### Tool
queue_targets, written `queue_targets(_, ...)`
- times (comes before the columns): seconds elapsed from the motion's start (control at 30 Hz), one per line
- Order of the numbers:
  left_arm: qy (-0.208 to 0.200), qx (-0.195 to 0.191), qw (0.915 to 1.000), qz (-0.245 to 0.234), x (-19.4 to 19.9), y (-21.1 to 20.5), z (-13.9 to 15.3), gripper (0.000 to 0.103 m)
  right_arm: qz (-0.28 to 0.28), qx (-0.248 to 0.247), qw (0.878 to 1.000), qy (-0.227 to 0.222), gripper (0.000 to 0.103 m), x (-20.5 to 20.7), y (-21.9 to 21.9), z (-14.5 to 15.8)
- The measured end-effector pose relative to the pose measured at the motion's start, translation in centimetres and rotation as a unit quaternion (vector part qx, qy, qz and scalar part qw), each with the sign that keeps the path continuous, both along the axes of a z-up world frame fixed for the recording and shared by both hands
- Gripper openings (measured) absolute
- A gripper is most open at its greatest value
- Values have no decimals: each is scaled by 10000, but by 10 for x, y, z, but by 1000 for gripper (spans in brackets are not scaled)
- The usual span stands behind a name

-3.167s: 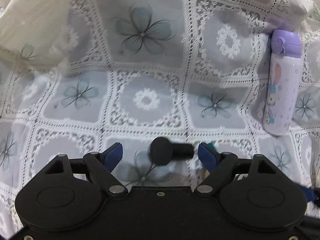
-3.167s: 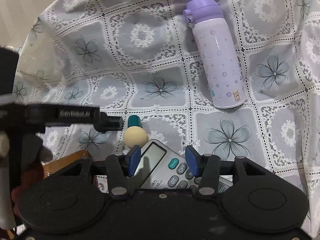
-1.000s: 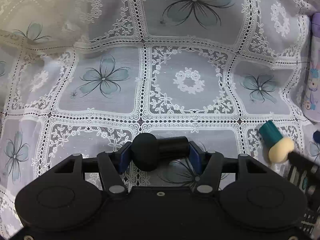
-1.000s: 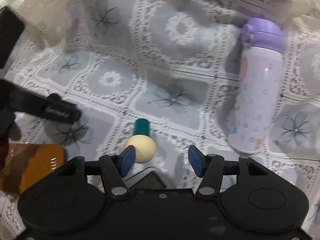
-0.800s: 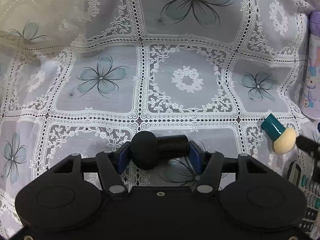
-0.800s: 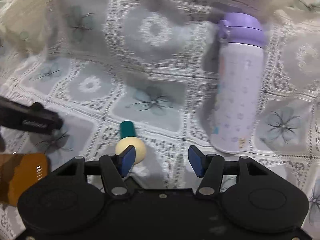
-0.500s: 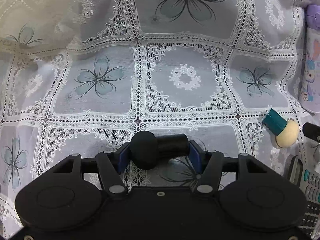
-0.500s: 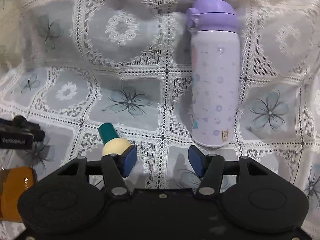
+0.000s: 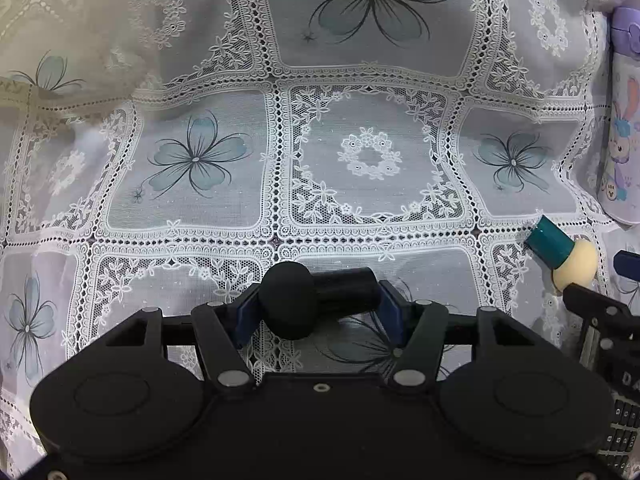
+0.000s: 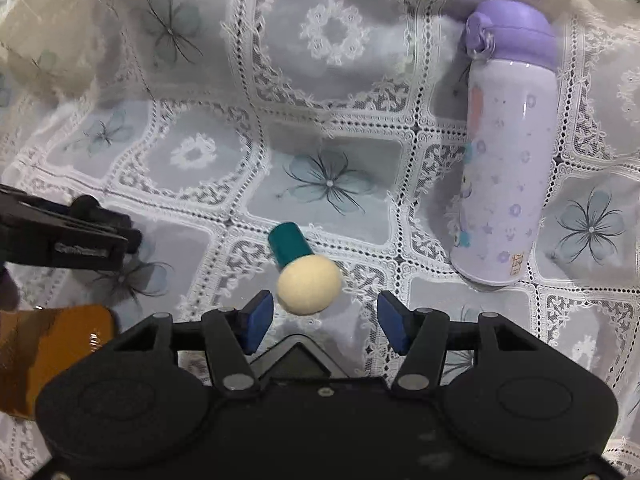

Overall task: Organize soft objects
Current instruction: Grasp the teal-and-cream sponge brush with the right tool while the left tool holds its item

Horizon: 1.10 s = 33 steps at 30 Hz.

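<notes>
My left gripper (image 9: 318,308) is shut on a black mushroom-shaped sponge puff (image 9: 286,300); it lies crosswise between the blue pads, just above the cloth. A cream sponge puff with a teal handle (image 10: 310,286) lies on the cloth, its round head just ahead of my right gripper (image 10: 326,318) and nearer the left pad. That gripper is open and neither pad touches it. The left wrist view shows the cream puff (image 9: 574,266) at the far right, with one of my right gripper's fingers (image 9: 626,263) beside it.
A lilac flask (image 10: 508,152) lies on its side to the right of the cream puff. A calculator (image 9: 620,432) sits under my right gripper. An orange-brown object (image 10: 52,344) shows at the lower left. A lace tablecloth (image 9: 368,152) covers the surface.
My left gripper closed on the black puff some seconds ago and has since held still. My right gripper left the calculator and swung until the cream puff came in front of its open jaws.
</notes>
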<state>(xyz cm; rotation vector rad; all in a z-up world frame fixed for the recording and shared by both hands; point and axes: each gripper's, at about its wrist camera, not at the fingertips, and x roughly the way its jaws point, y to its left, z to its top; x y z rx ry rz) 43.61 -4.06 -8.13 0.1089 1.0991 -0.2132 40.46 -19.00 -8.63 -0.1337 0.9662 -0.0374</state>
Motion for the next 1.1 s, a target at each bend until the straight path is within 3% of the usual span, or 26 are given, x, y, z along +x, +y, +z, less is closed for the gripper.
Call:
queue_targets(0.5,-13,-4,10000,45,-1,0,0,56,-584,66,9982,-104,58,-1,-32,14)
queue_targets(0.7,-5,1,10000,43,-1,0,0,56,-738,787,9941,48,58,-3,-30,15)
queue_targets(0.9,-4,-1,10000,53,-1,0,0,56,-1196,1570,9799,302,59,7,-24,15)
queue_targets(1.1,6,-15,10000,77,0,0,1,56,-1555,1761,9713,379,59,19,-15,16)
